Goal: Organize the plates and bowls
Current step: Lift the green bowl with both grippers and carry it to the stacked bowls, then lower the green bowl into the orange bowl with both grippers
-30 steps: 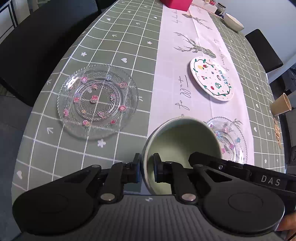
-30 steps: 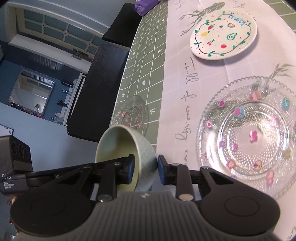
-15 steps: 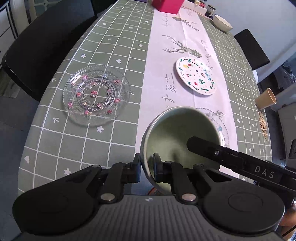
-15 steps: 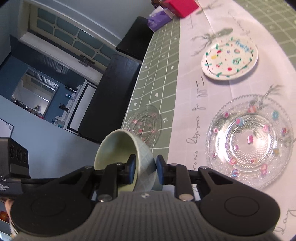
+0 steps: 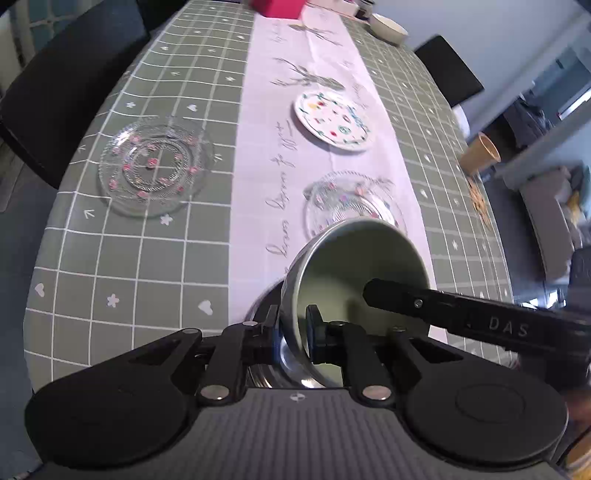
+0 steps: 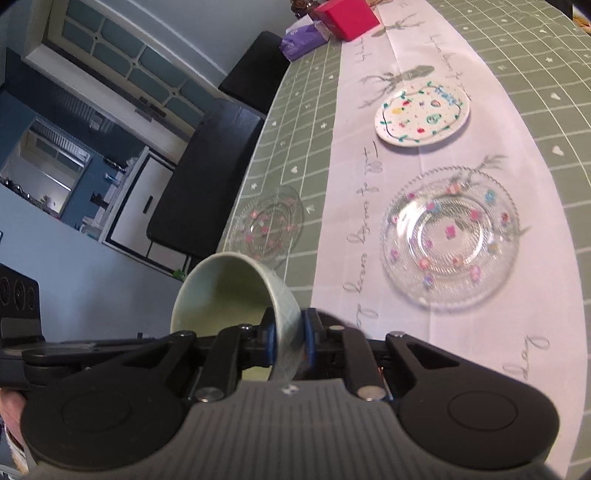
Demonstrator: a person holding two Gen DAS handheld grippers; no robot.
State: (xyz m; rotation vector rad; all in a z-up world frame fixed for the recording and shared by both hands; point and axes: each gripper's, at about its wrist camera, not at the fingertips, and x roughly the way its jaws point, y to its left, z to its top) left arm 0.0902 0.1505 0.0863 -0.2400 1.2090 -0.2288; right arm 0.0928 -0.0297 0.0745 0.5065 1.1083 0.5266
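A pale green bowl (image 5: 354,266) hangs tilted above the near end of the table, held by both grippers. My left gripper (image 5: 293,334) is shut on its rim, one pad inside and one outside. My right gripper (image 6: 288,338) has the bowl's (image 6: 229,291) opposite wall between its jaws; they are closing and the pads touch the wall. On the white runner lie a clear glass plate (image 6: 448,236) with coloured dots and a white fruit-patterned plate (image 6: 423,114). A second glass plate (image 5: 153,166) lies on the green cloth to the left.
A paper cup (image 5: 480,153) stands near the table's right edge, and a white bowl (image 5: 388,27) and a pink box (image 6: 347,16) at the far end. Black chairs (image 6: 207,173) line the left side. Something shiny and metallic (image 5: 266,363) shows under the held bowl.
Both grippers have risen with the bowl, so the table and plates look smaller and farther. The right jaws have narrowed onto the bowl's wall. The plates have not moved.
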